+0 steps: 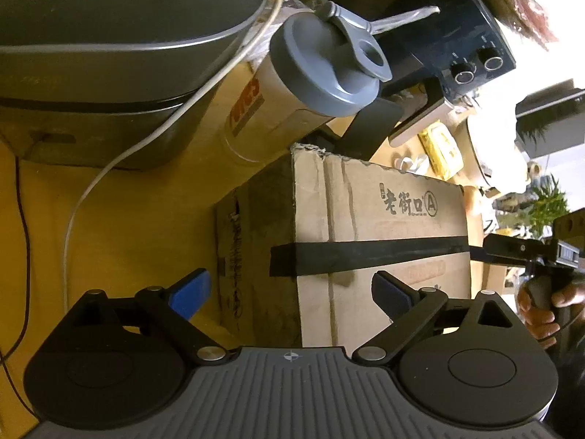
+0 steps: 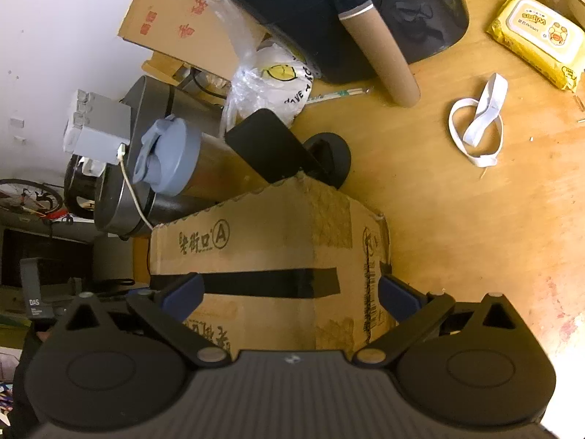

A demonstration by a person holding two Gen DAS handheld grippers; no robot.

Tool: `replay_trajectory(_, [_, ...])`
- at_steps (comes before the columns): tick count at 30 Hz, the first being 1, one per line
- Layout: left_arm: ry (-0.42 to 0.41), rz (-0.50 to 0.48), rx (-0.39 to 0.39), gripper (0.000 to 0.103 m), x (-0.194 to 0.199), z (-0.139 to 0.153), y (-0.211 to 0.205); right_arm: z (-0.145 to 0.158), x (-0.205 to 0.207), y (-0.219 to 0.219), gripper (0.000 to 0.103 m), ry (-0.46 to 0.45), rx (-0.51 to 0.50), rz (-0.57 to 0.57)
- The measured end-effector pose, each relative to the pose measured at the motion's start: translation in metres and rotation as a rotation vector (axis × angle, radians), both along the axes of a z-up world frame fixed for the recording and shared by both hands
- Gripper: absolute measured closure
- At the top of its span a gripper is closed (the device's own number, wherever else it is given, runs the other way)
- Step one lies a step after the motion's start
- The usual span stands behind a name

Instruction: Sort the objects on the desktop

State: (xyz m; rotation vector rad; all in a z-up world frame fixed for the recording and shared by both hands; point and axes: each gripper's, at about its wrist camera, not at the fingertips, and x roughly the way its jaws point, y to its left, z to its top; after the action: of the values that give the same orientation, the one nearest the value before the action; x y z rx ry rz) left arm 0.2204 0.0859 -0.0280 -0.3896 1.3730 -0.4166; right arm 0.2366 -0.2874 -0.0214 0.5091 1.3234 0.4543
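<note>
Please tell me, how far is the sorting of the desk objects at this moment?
Nothing looks sorted yet. Both the left gripper and the right gripper are open and hold nothing, above the taped cardboard box. The wipes pack, white strap, cardboard tube and grey-lidded bottle lie scattered on the table.

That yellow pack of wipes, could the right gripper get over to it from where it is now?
Probably yes. The right gripper is open and empty above the cardboard box, and the wipes pack lies flat on bare wooden desk; only a white band lies nearby.
</note>
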Motion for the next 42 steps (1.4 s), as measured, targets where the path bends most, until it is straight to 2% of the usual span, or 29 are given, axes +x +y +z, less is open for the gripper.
replay_trajectory(10, [-0.059, 0.027, 0.006, 0.006, -0.015, 0.013, -0.003, 0.004, -0.018, 0.001, 0.0, -0.022, -0.009, -0.007])
replay_trajectory(24, [-0.188, 0.037, 0.058, 0.006, -0.054, 0.036, -0.019, 0.017, -0.057, 0.006, 0.0, -0.129, -0.074, -0.01])
replay_trajectory(31, [-0.261, 0.026, 0.11, 0.006, -0.078, 0.046, -0.033, 0.02, -0.08, 0.01, 0.0, -0.174, -0.127, 0.007])
replay_trajectory(42, [-0.325, 0.037, 0.154, 0.006, -0.116, 0.059, -0.049, 0.035, -0.116, 0.018, 0.0, -0.275, -0.207, 0.024])
